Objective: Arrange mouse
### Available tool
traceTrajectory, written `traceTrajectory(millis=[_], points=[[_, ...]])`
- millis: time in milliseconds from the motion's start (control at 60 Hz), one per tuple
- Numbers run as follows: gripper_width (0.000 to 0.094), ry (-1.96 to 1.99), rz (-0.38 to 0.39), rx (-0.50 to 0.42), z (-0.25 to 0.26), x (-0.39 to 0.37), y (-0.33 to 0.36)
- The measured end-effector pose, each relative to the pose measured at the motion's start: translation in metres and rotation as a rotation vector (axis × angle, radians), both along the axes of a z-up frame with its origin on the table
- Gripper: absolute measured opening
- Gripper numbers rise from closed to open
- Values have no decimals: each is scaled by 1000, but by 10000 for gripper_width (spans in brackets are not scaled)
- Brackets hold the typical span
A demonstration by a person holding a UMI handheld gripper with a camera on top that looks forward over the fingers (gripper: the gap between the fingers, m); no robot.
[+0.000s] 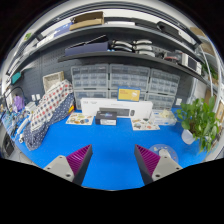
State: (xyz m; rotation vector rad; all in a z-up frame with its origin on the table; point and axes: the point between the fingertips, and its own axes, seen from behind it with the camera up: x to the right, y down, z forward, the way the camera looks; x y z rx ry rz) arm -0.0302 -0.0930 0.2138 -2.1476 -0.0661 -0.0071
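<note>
Two fingers (pixel 113 163) spread apart (gripping nothing) above a blue table (pixel 110 148); no writing legible.

Blue table top (pixel 110 150), purple pads (pixel 80 157), green plant (pixel 200 118)

— What do you have around you?

— I see a blue tabletop (pixel 110 140) filling the middle ground. At twelve o'clock a grey wall panel (pixel 120 80) stands behind it, fitted with rows of small drawer bins. Above that, shelves (pixel 110 45) carry dark flat items and boxes; I cannot tell what they are.

— And the sides?

— At nine o'clock I see a patterned cloth (pixel 50 105) draped over something bulky, resting at the table's edge. At three o'clock a green potted plant (pixel 200 120) stands on the table. A white box (pixel 105 105) sits along the back edge at twelve.

— Light?

— Even and bright from overhead; I see no window.
</note>
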Motion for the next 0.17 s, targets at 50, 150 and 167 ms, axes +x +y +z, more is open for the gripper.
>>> traceTrajectory(millis=[50, 150, 167], points=[[867, -1, -1, 2, 0, -2, -1], [863, -6, -4, 1, -2, -4, -4], [865, -7, -3, 0, -2, -4, -5]])
